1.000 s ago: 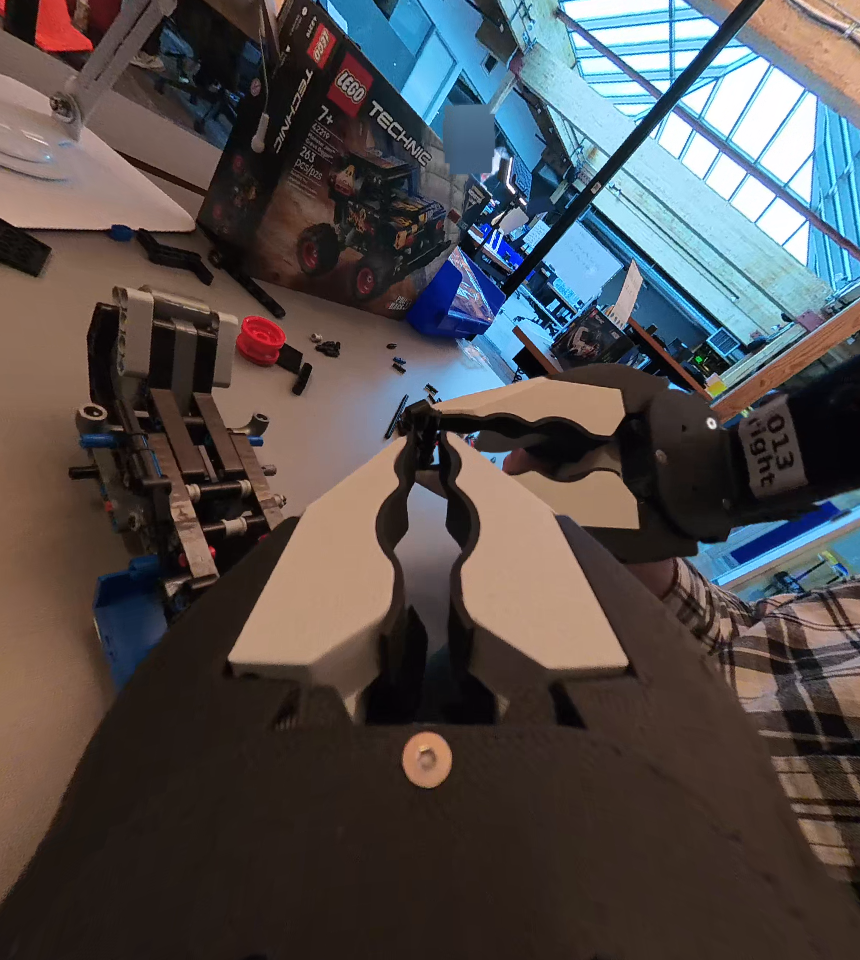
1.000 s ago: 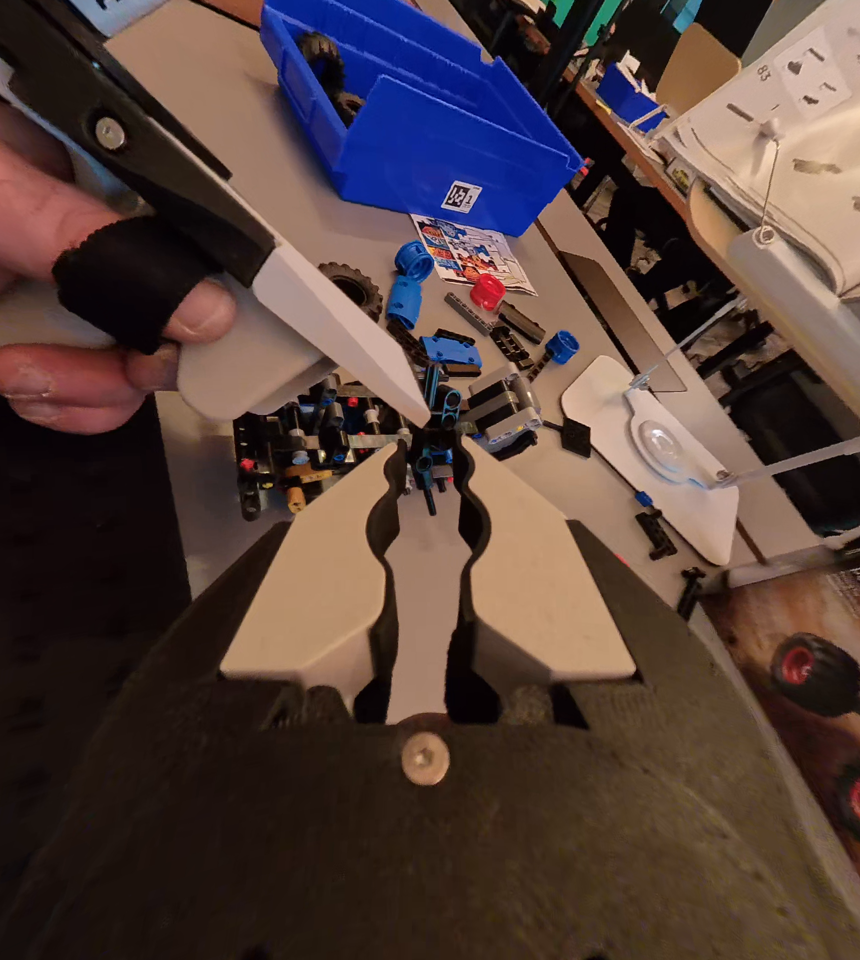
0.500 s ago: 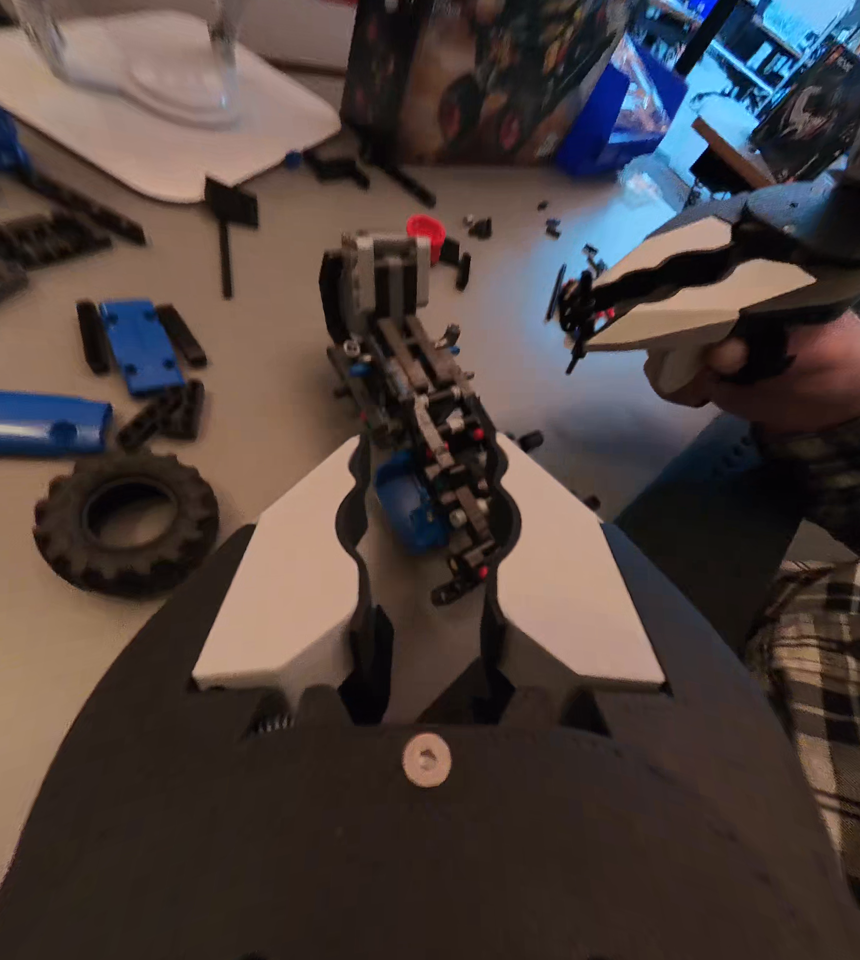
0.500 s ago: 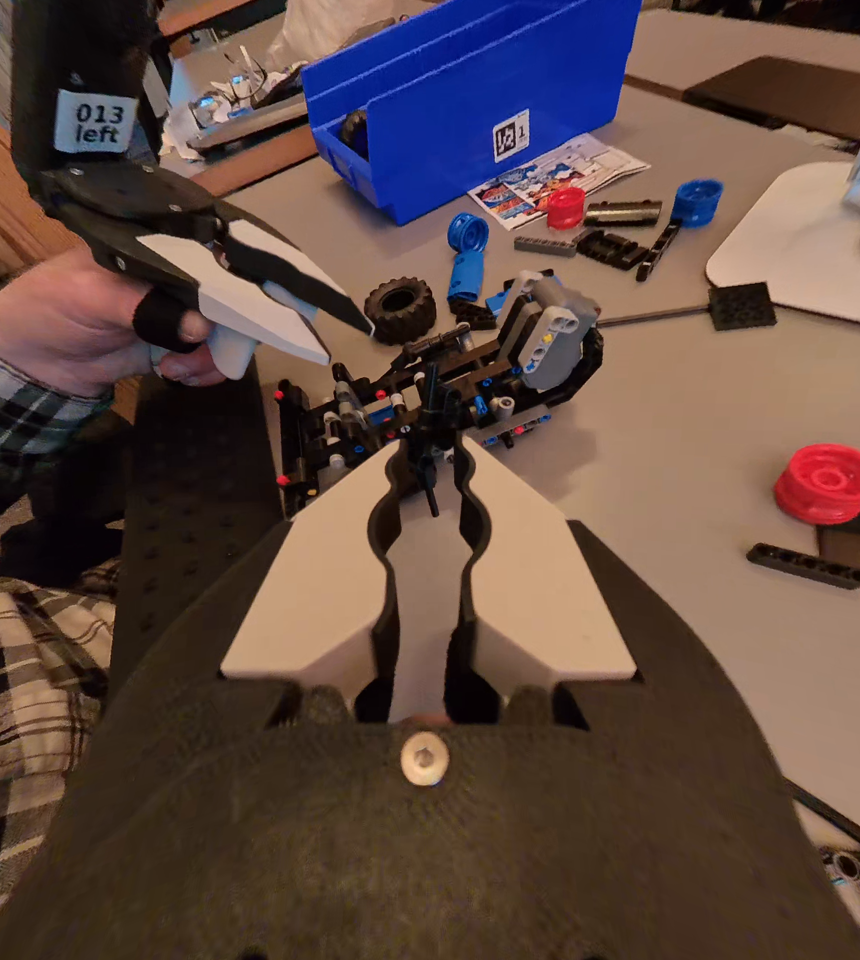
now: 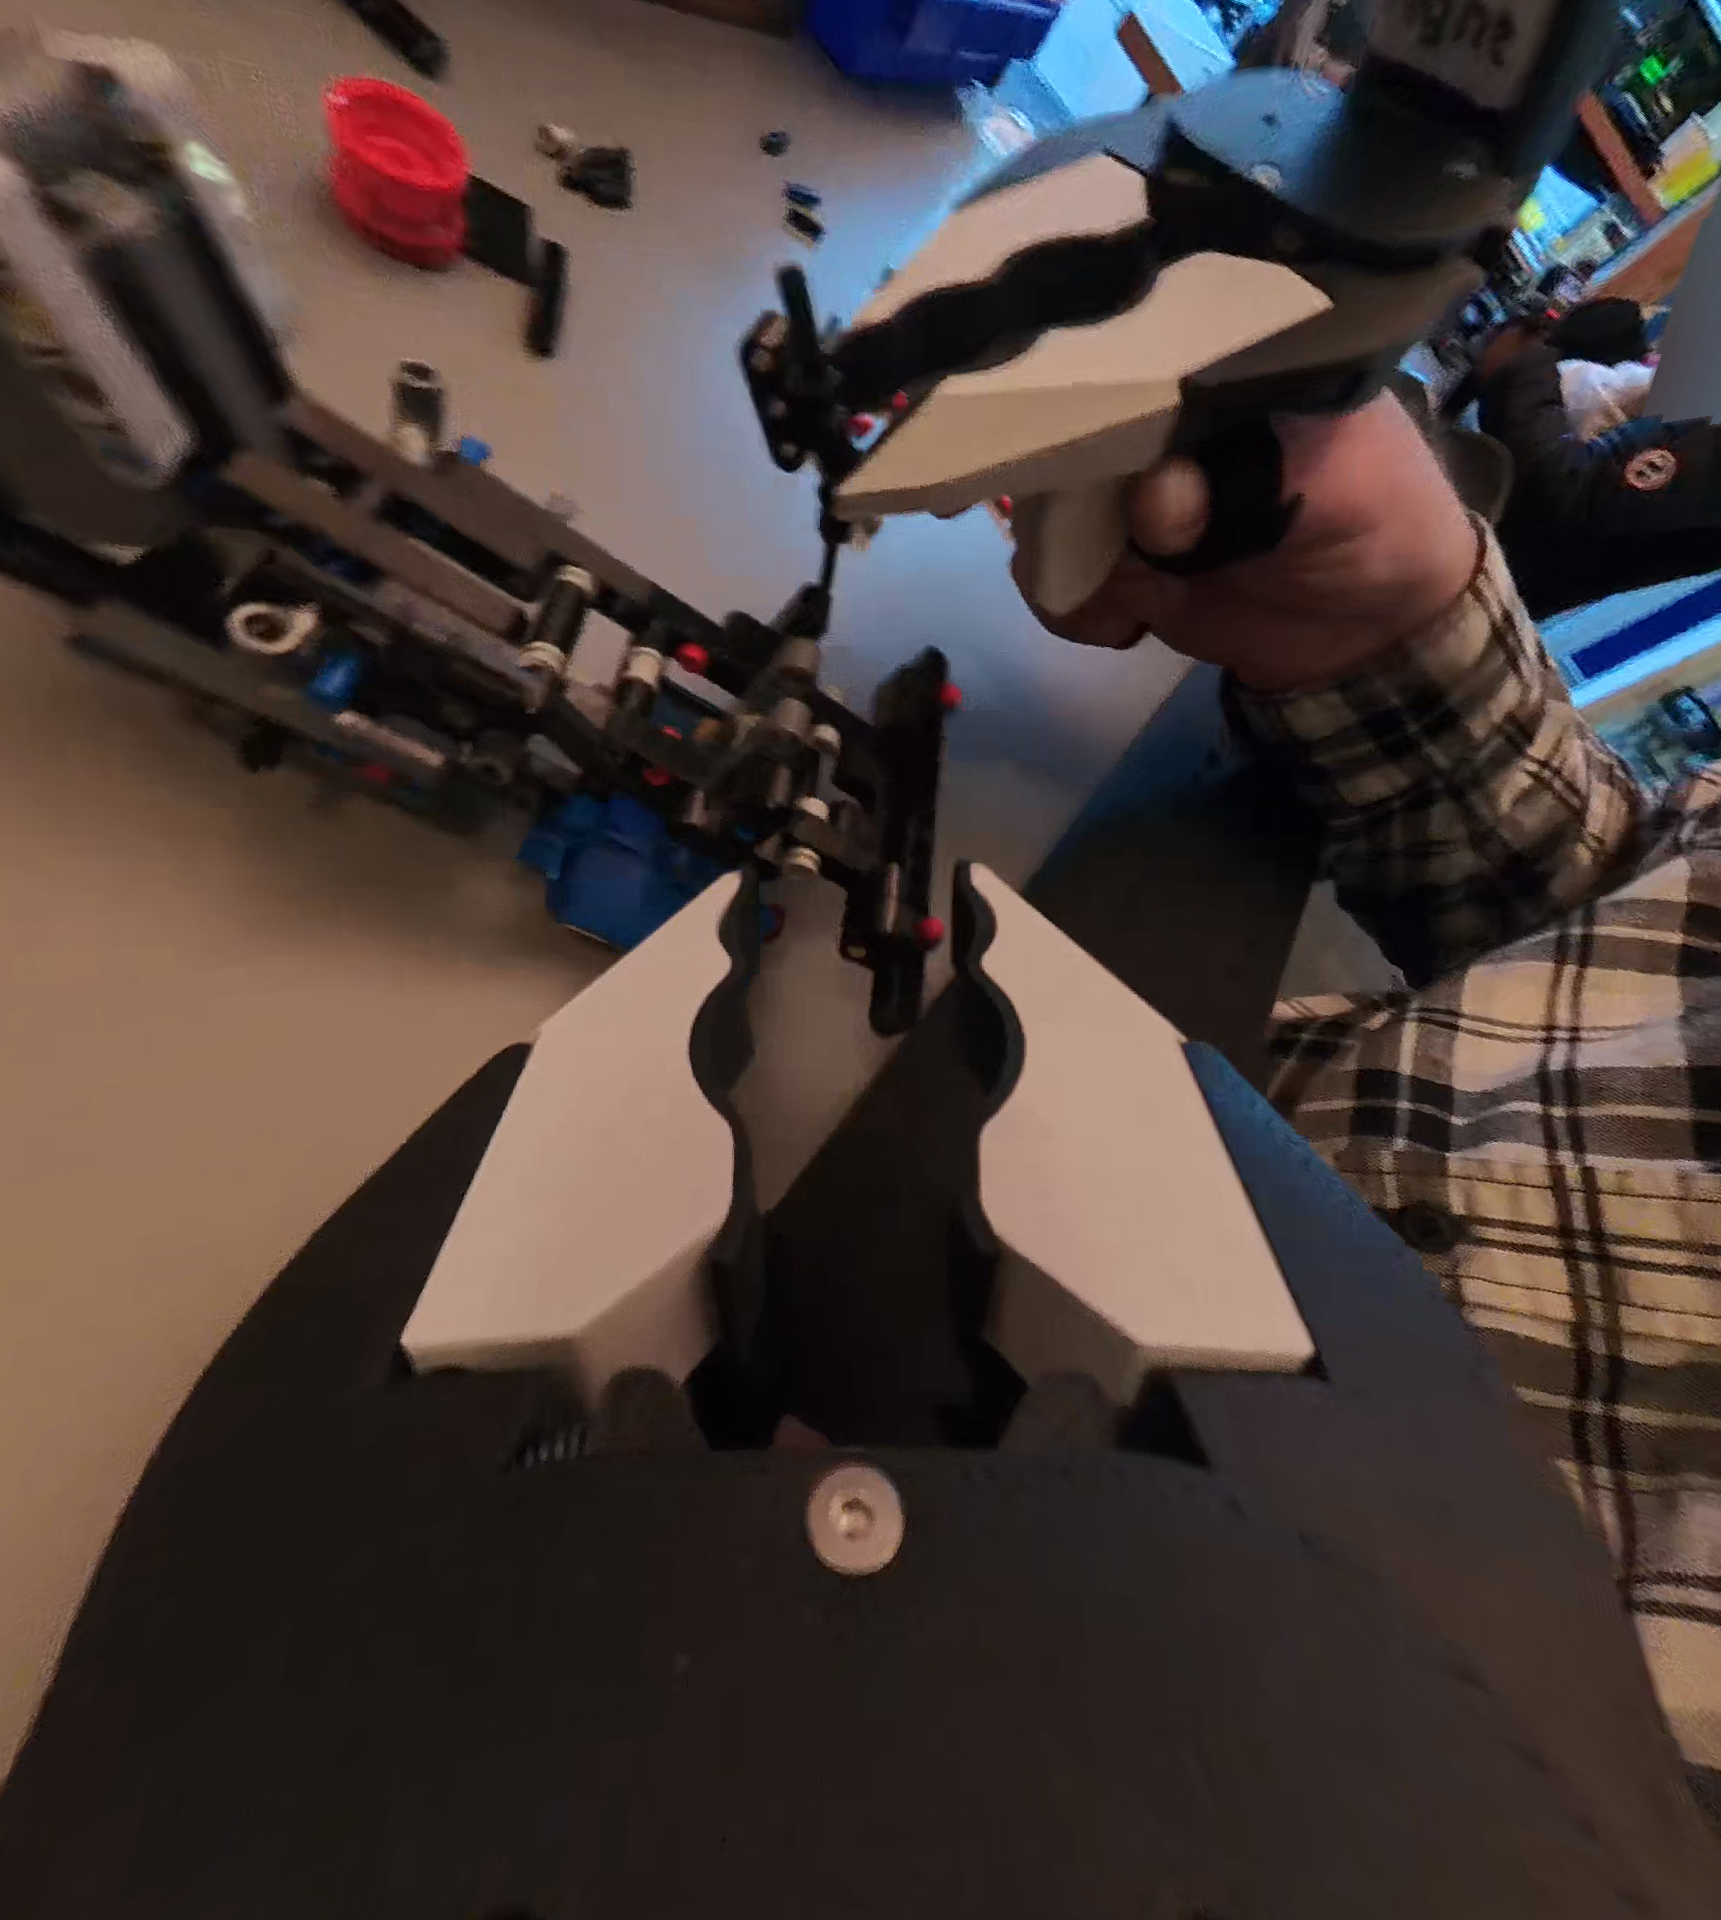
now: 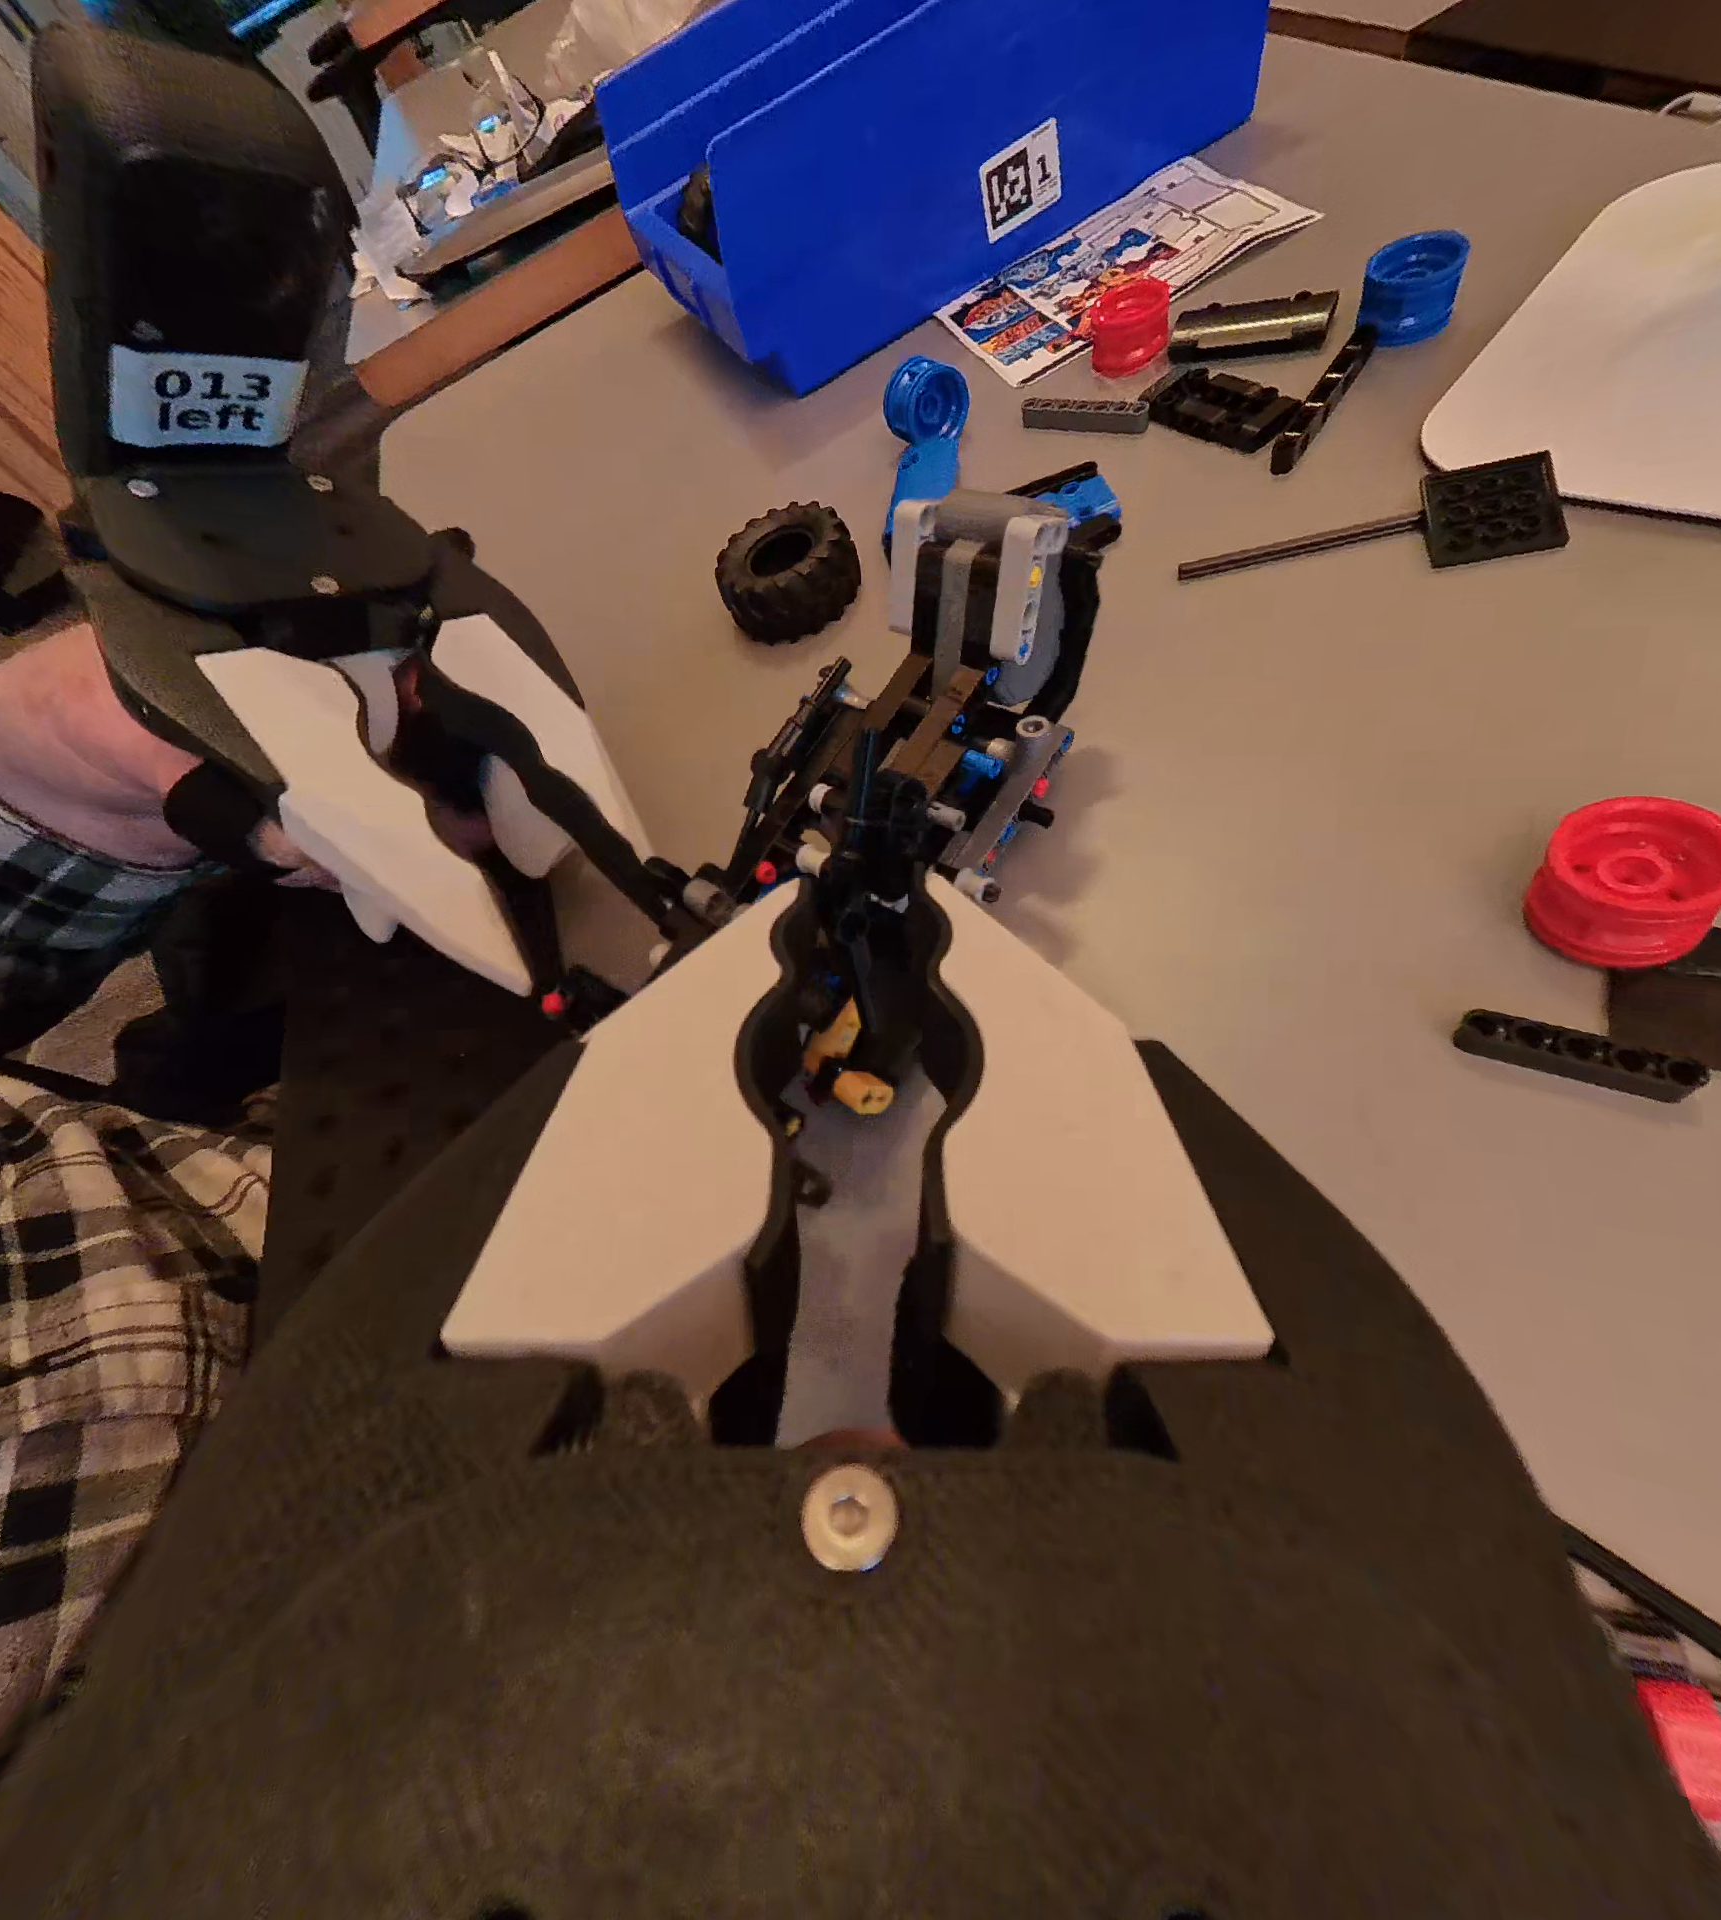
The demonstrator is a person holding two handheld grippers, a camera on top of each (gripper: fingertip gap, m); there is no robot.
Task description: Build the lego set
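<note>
Both grippers have dropped toward the half-built chassis (image 6: 949, 727) on the desk (image 6: 1355, 727) since a second ago. Left gripper (image 5: 851, 894) now has its jaws apart, straddling the chassis's near end, whose black cross-piece sits between them. Right gripper (image 6: 861, 883) keeps its jaws clamped on a small black pin assembly (image 5: 794, 395), held just above that same end. Chassis's long axis runs away from both; I judge the assembly must go down onto the near end.
</note>
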